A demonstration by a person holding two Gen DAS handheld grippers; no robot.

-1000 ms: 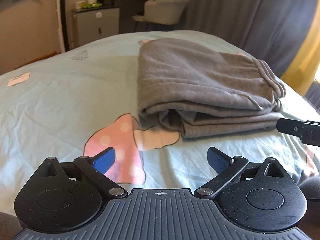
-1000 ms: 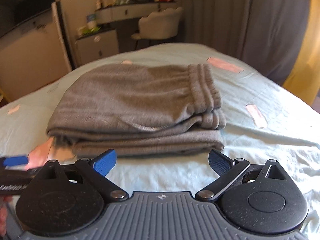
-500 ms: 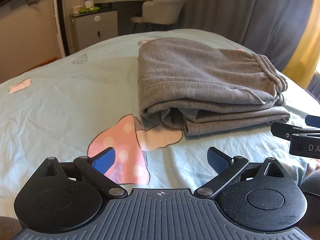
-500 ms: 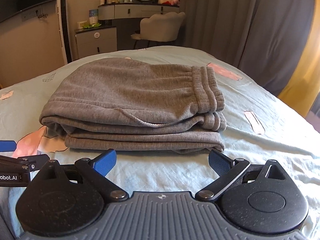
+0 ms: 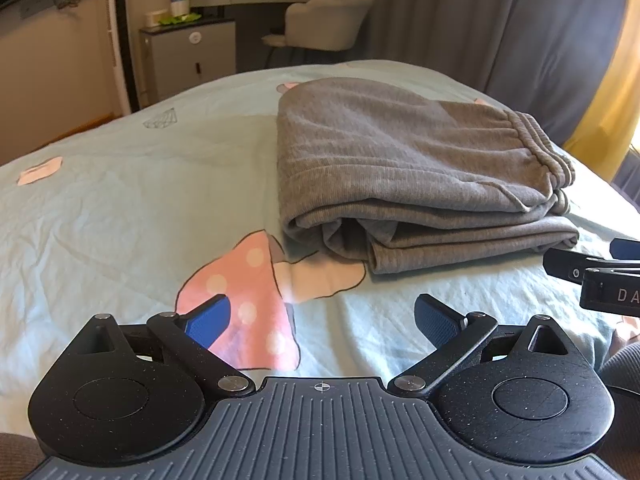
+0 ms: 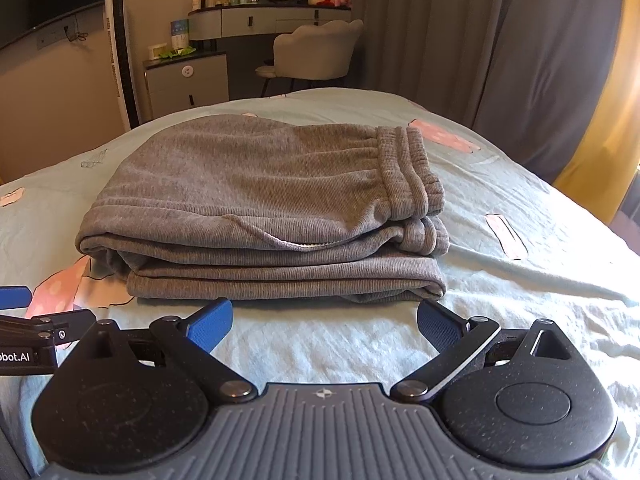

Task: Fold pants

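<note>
Grey pants [image 5: 404, 172] [image 6: 260, 196] lie folded in a thick stack on the light blue bed sheet [image 5: 120, 208] [image 6: 520, 288], waistband to the right. My left gripper [image 5: 322, 318] is open, low over the sheet in front of the stack's left corner, holding nothing. In the right wrist view my right gripper [image 6: 324, 322] is open too, just short of the stack's near edge and clear of the cloth. Each gripper's tip shows at the side of the other's view, the right gripper [image 5: 600, 276] and the left gripper [image 6: 28, 320].
A pink mushroom print [image 5: 240, 308] marks the sheet under my left gripper. Beyond the bed stand a vanity desk [image 6: 272, 20], a pale chair [image 6: 316, 54], a small cabinet [image 6: 186, 80] and grey curtains [image 6: 480, 40]. The bed falls away at the right edge.
Both grippers have drawn back and risen a little from the folded pants, which now sit slightly farther off. The jaws stayed open and the pants have not moved.
</note>
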